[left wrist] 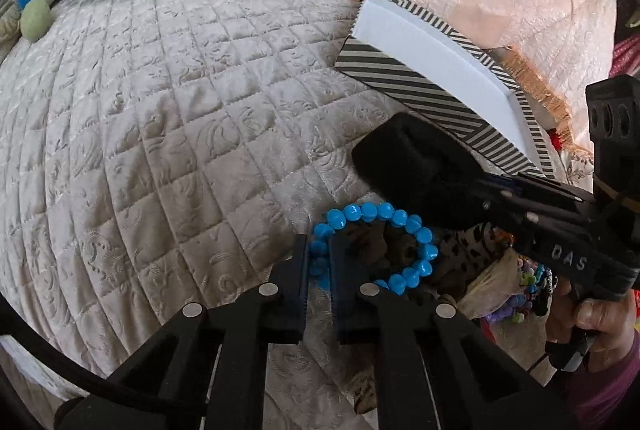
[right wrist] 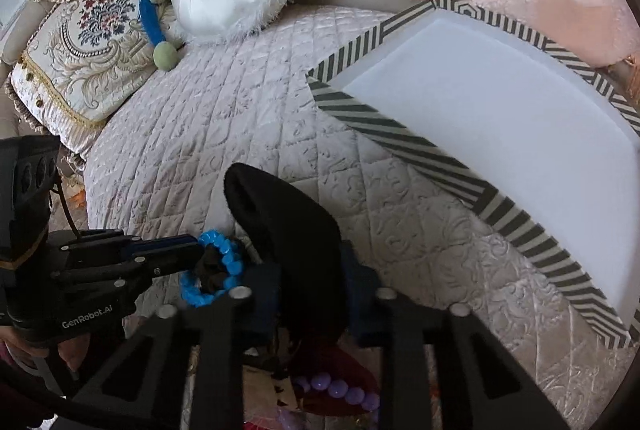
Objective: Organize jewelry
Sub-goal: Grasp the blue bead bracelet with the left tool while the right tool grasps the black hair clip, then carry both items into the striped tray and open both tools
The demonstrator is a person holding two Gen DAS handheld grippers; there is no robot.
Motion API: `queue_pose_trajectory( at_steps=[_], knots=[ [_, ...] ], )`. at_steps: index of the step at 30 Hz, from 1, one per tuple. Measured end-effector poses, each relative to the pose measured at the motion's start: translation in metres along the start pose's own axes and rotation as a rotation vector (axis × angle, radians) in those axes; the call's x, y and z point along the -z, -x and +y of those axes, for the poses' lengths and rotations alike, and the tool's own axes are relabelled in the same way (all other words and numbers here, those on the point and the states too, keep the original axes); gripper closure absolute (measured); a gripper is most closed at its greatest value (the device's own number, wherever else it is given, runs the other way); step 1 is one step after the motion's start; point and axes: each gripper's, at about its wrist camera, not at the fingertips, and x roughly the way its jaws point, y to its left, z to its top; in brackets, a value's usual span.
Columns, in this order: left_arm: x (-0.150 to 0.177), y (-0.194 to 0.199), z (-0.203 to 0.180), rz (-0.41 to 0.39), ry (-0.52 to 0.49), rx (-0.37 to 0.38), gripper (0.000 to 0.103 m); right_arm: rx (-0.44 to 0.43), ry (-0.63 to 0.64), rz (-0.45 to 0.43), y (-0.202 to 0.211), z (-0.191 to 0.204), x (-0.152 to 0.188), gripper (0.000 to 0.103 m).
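The left gripper point(left wrist: 318, 258) is clamped shut on the blue bead bracelet point(left wrist: 416, 230), low centre of the left-wrist view, pinning one side of the loop, probably so it can't slide off. The right gripper point(right wrist: 310, 294), nearly closed, pinches a black cone-shaped holder point(right wrist: 288, 222), tipped beside the bracelet as if to free it. Upper right waits the striped box point(left wrist: 404, 85) with its white liner on the quilted bedspread point(left wrist: 160, 129), likely the bracelet's destination.
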Motion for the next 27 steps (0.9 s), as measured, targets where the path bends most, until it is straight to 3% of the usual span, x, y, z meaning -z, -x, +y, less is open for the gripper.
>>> queue_pose_trajectory(
  at_steps=[3,17,27],
  knots=[
    [0.001,0.014,-0.003,-0.044,-0.022,0.000,0.103,0.001,-0.004,-0.040,0.012,0.001,0.000,0.089],
    [-0.014,0.075,-0.033,-0.185,-0.088,-0.011,0.103,0.009,-0.080,-0.223,0.104,-0.023,0.010,0.090],
    [-0.060,0.080,-0.074,-0.251,-0.162,-0.048,0.103,0.089,-0.187,-0.287,0.143,-0.073,0.020,0.090]
  ],
)
